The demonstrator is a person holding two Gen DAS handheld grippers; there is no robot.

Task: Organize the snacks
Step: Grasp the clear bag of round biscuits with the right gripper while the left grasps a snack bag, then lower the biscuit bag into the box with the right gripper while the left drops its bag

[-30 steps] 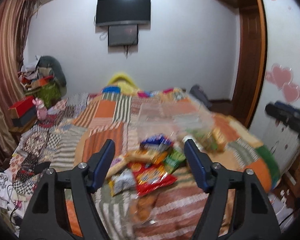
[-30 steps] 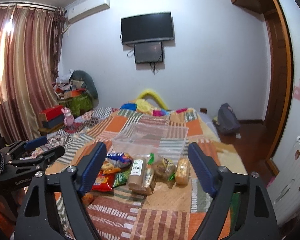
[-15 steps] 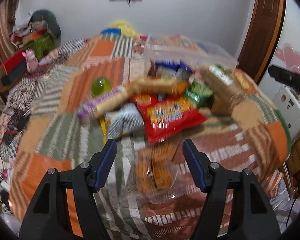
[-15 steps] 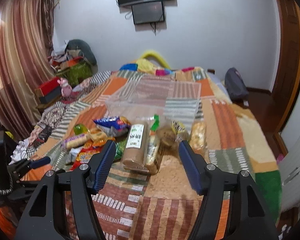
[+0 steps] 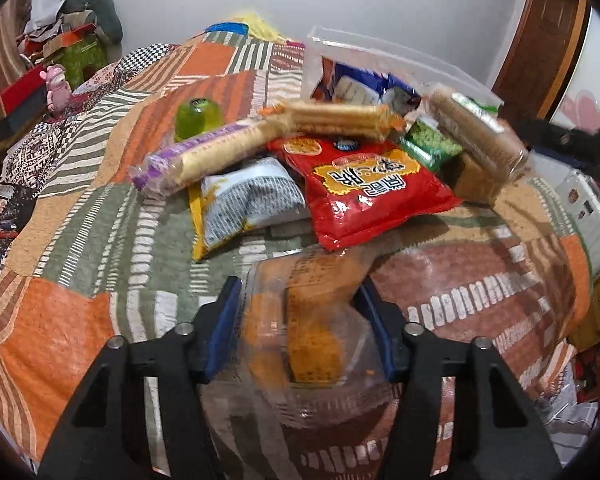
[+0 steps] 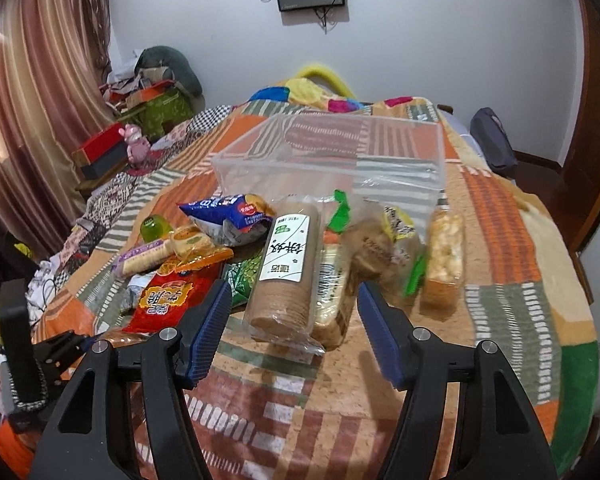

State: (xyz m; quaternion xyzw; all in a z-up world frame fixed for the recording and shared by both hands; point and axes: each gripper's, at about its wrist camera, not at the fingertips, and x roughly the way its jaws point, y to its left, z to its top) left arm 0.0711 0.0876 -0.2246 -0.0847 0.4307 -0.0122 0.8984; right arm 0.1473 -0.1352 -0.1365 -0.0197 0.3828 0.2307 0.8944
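Note:
A pile of snacks lies on the patchwork bedspread (image 5: 72, 248). My left gripper (image 5: 298, 292) is open with its jaws on either side of a clear bag of orange biscuits (image 5: 300, 332); whether they touch it is unclear. Beyond it lie a red chip bag (image 5: 372, 188), a grey-white packet (image 5: 248, 200) and a purple-wrapped cracker roll (image 5: 208, 156). My right gripper (image 6: 294, 300) is open, just in front of a brown biscuit roll with a white label (image 6: 284, 272). A clear plastic bin (image 6: 332, 160) stands behind the pile.
A green jelly cup (image 5: 198, 118) sits left of the pile. A blue snack bag (image 6: 228, 216) and a pale puffed-snack pack (image 6: 444, 256) lie near the bin. Boxes and a pink toy (image 6: 134, 144) are at the left; a wooden door (image 6: 596, 120) is at the right.
Both grippers have dropped and moved forward toward the snack pile. The left now brackets the clear biscuit bag; the right has come close to the brown biscuit roll.

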